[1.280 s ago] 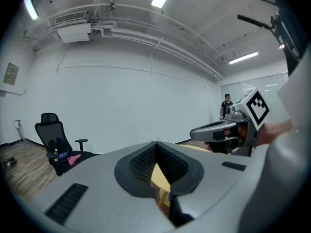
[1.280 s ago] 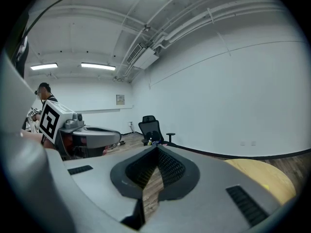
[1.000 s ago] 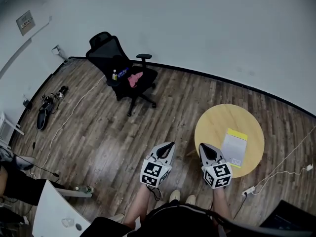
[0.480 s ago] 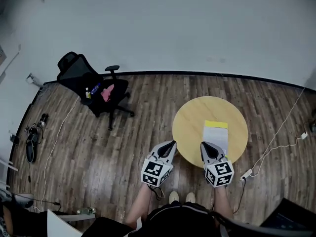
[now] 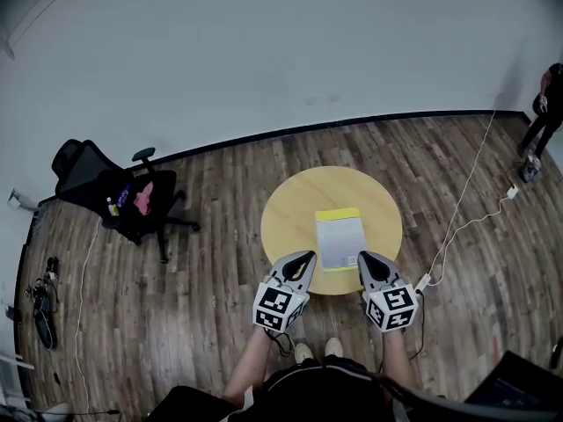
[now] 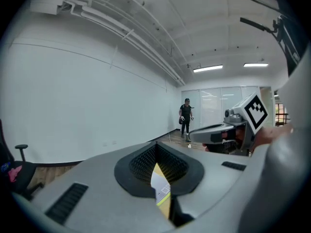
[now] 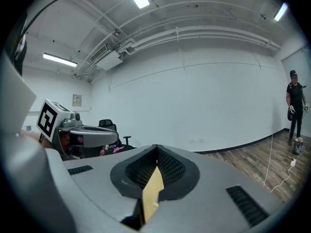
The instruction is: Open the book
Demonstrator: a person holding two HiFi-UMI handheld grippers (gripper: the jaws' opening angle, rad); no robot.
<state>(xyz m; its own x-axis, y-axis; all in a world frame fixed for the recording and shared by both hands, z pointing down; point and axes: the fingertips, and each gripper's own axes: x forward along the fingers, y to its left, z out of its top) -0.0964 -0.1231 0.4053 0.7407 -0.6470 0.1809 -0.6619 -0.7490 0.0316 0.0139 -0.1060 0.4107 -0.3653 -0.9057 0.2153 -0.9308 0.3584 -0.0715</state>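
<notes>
- Lying flat and closed on the round wooden desk [image 5: 290,209], the book [image 5: 339,241] sits about mid-desk, a little toward the desk's near edge.
- Its cover is white, with a yellow band along the edge at the far side of the desk and a small dark square mark at its near right corner.
- Its long sides run from the near edge of the desk toward the far edge, roughly square to the person.
- One book and one desk are in view; nothing else lies on the desk.
- There are two hand-held grippers, both at the desk's near edge, one on either side of the book's near corners and just beside it.
- The left hand-held gripper [image 5: 305,257] has its jaws pressed together with nothing between them; the book shows only through the slit below the tips.
- The right hand-held gripper [image 5: 363,258] is likewise pressed together and empty.
- One black office chair [image 5: 106,187] stands well apart from the desk, to its left, with a pink item on the seat.
- One white cable [image 5: 466,205] trails across the floor to the right of the desk.
- One person [image 5: 547,104] stands far beyond the desk, to its right.
</notes>
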